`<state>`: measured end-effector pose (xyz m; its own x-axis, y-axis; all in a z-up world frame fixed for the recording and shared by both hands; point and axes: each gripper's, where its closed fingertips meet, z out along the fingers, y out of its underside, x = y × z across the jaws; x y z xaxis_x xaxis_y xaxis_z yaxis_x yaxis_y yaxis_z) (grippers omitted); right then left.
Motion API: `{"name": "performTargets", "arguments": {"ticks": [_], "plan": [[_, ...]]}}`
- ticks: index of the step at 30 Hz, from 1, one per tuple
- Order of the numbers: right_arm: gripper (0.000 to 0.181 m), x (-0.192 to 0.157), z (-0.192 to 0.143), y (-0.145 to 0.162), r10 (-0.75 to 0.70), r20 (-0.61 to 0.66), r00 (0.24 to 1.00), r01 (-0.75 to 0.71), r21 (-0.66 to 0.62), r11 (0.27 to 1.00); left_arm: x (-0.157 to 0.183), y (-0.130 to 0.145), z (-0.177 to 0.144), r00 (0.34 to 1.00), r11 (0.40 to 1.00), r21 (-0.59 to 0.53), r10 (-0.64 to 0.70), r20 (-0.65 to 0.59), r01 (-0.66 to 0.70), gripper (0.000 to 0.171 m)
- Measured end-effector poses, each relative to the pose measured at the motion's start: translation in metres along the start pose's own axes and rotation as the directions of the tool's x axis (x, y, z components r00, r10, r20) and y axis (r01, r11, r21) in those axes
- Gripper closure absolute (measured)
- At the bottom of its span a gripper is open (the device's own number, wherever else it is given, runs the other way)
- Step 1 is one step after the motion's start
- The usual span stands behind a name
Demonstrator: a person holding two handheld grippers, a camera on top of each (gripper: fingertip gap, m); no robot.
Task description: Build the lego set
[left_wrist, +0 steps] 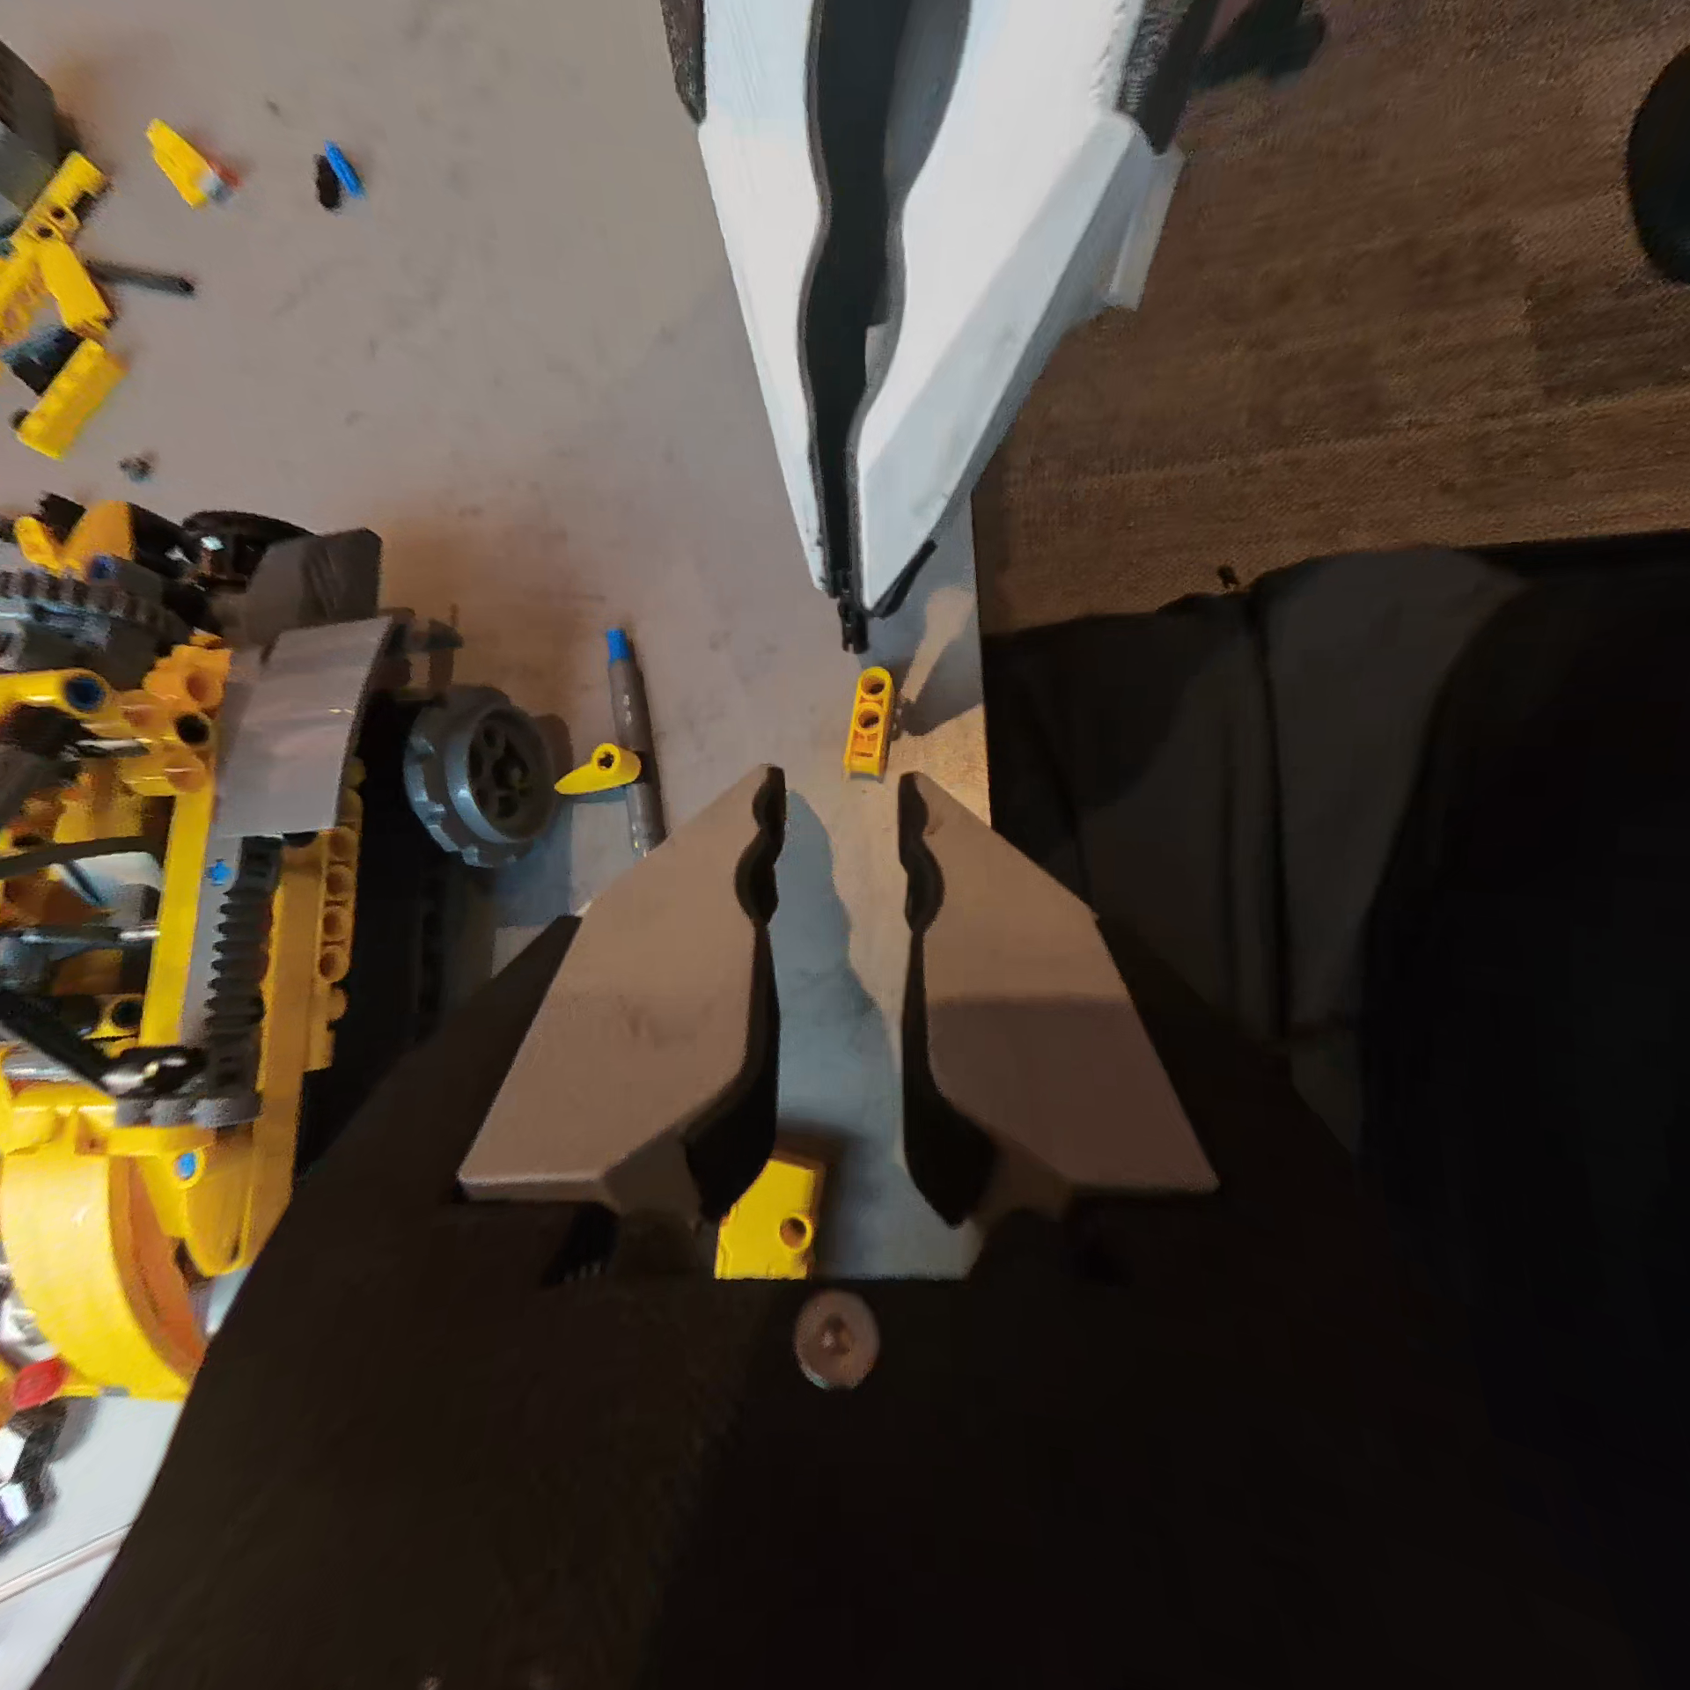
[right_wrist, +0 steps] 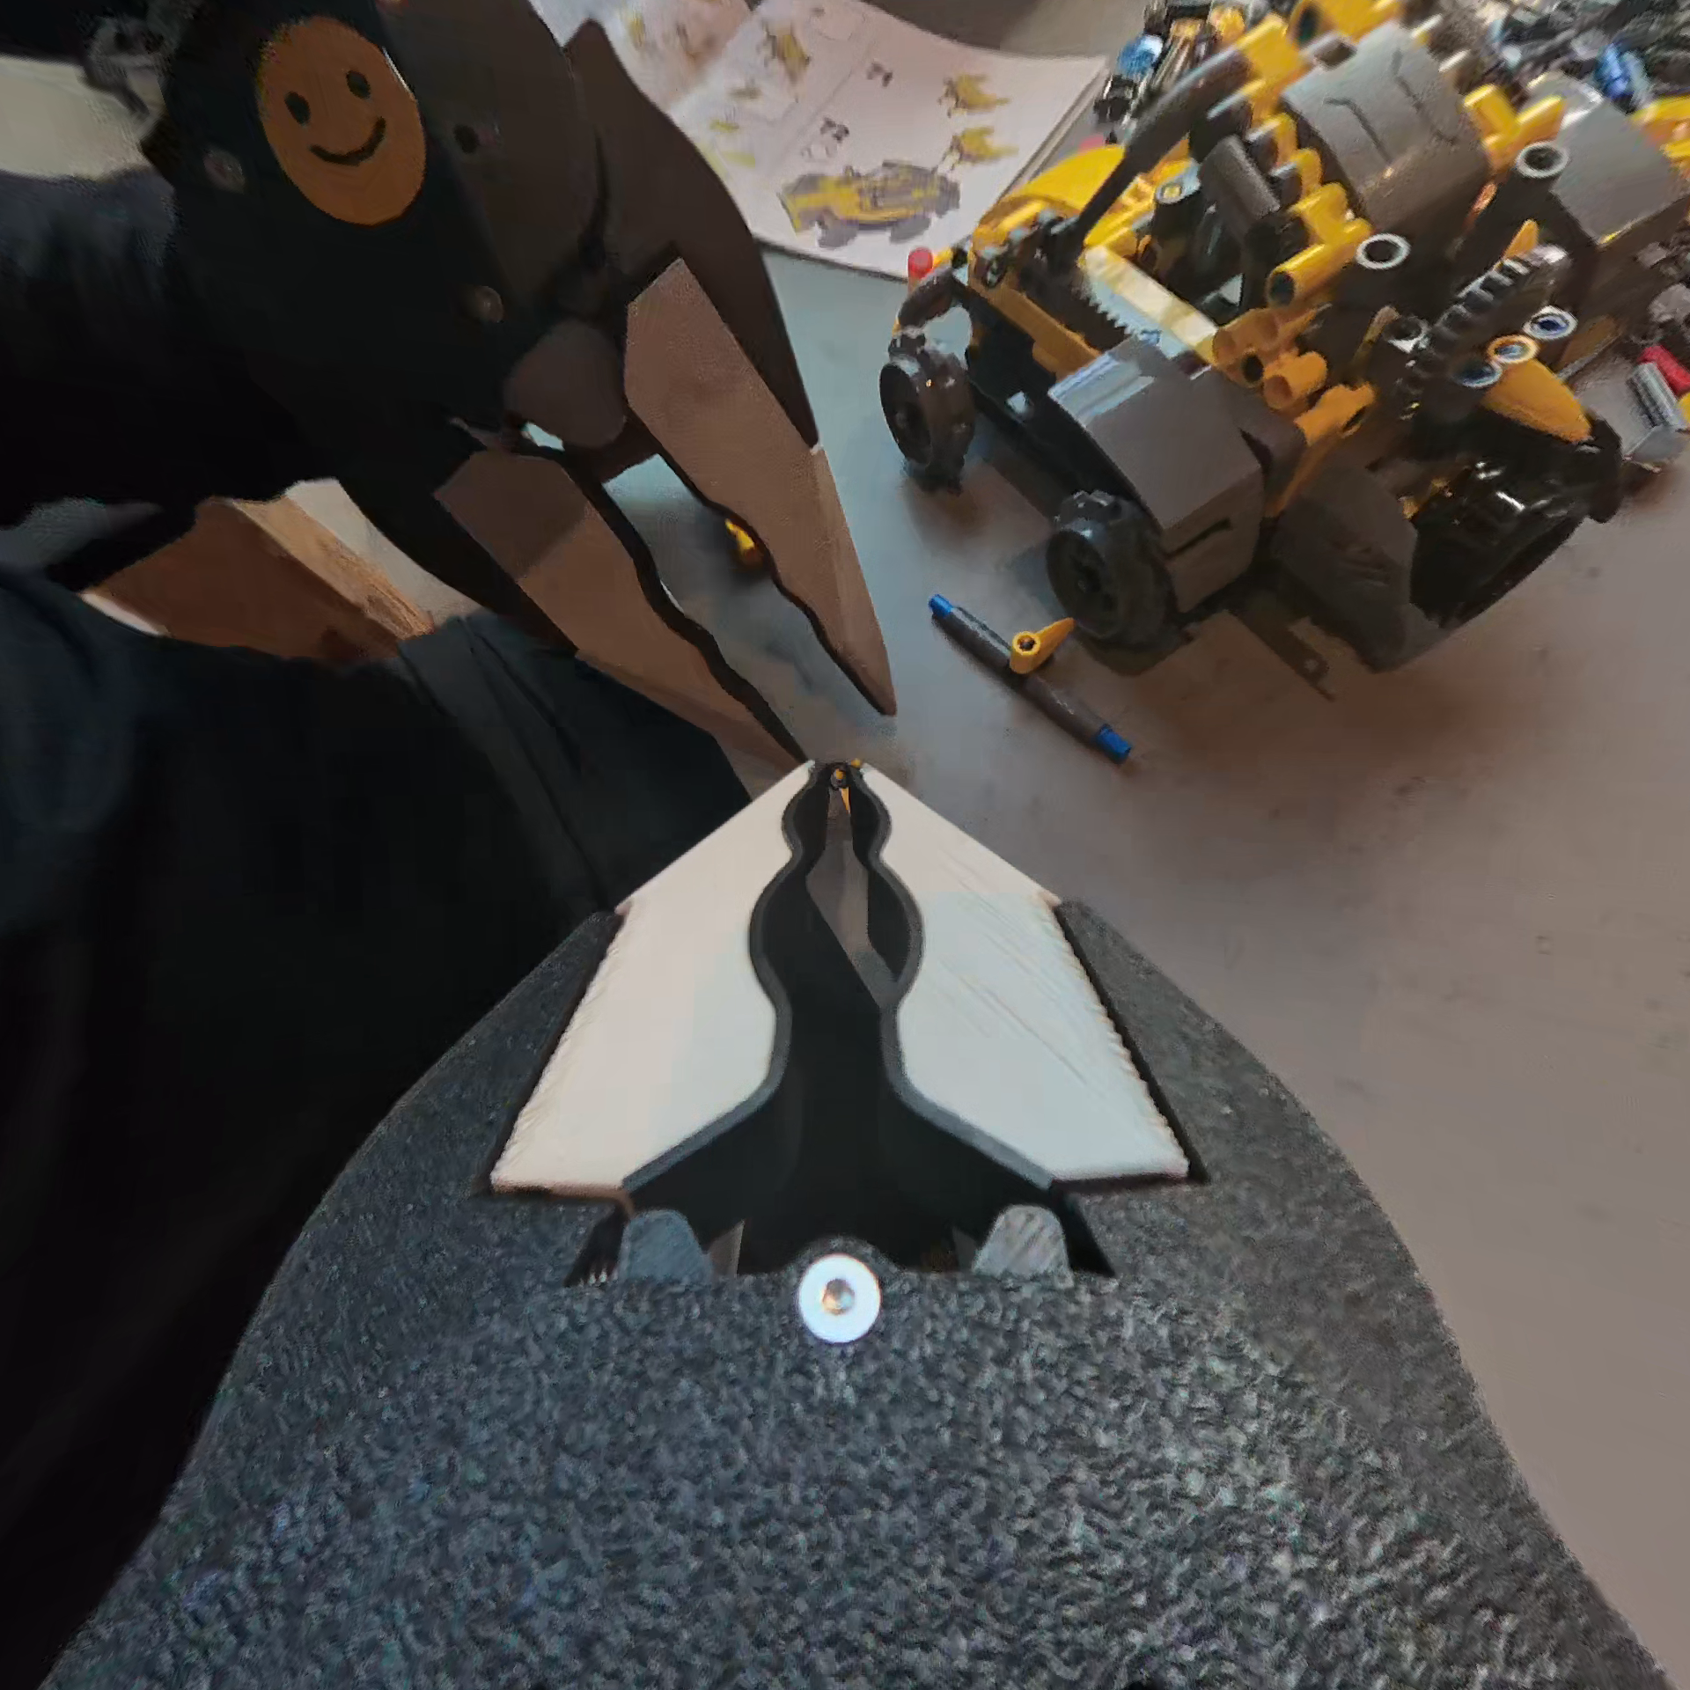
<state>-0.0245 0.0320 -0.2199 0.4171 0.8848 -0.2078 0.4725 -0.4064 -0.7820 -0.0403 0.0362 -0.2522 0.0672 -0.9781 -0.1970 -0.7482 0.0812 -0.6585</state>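
Yellow, short and pierced with holes, a small beam [left_wrist: 871, 722] lies on the grey table [left_wrist: 512, 439] just ahead of the left gripper [left_wrist: 841, 786], a little right of centre in the left wrist view and close to the table's edge. That gripper's tan fingers [left_wrist: 658, 988] stand apart with bare table between them, grasping nothing. Reaching down from the top of the same view, the right gripper [left_wrist: 855, 631] has its white fingers [left_wrist: 969, 302] drawn together at the tips, which pinch a tiny black piece [left_wrist: 854, 626] just above the beam; whether piece and beam touch cannot be told. In the right wrist view the white fingers meet at the centre of the frame, clenched on that black piece [right_wrist: 838, 777], with a sliver of yellow showing beside it. Left of the beam in the left wrist view lie a dark grey axle with a blue end [left_wrist: 633, 732] and a yellow teardrop-shaped part [left_wrist: 599, 770] touching it. A yellow and grey toy vehicle [left_wrist: 183, 914] fills the left edge. An open instruction booklet [right_wrist: 869, 137] lies at the top of the right wrist view.
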Motion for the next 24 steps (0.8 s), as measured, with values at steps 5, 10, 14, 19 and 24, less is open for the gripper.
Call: {"name": "performTargets", "arguments": {"ticks": [5, 10, 14, 19, 24], "plan": [[0.177, 0.004, 0.012, 0.011, -0.058, -0.027, 0.998, 0.054, -0.147, 0.988, 0.004, 0.0, 0.009, 0.998, 0.999, 0.005, -0.039, -0.055, 0.039, 0.154], [0.177, 0.003, 0.017, 0.015, -0.075, -0.009, 0.997, 0.071, -0.212, 0.975, 0.009, -0.001, 0.011, 0.981, 0.992, 0.009, -0.125, -0.147, 0.128, 0.161], [0.177, 0.004, 0.02, 0.018, -0.091, -0.015, 0.996, 0.084, -0.25, 0.965, 0.009, -0.002, 0.011, 0.978, 0.99, 0.027, -0.133, -0.159, 0.139, 0.162], [0.177, 0.006, 0.021, 0.019, -0.122, -0.028, 0.992, 0.108, -0.3, 0.948, 0.008, -0.002, 0.012, 0.979, 0.988, 0.054, -0.135, -0.154, 0.145, 0.167], [0.177, 0.005, 0.022, 0.019, -0.211, -0.035, 0.977, 0.184, -0.366, 0.912, 0.007, -0.003, 0.012, 0.984, 0.99, 0.059, -0.117, -0.135, 0.126, 0.166]]}}
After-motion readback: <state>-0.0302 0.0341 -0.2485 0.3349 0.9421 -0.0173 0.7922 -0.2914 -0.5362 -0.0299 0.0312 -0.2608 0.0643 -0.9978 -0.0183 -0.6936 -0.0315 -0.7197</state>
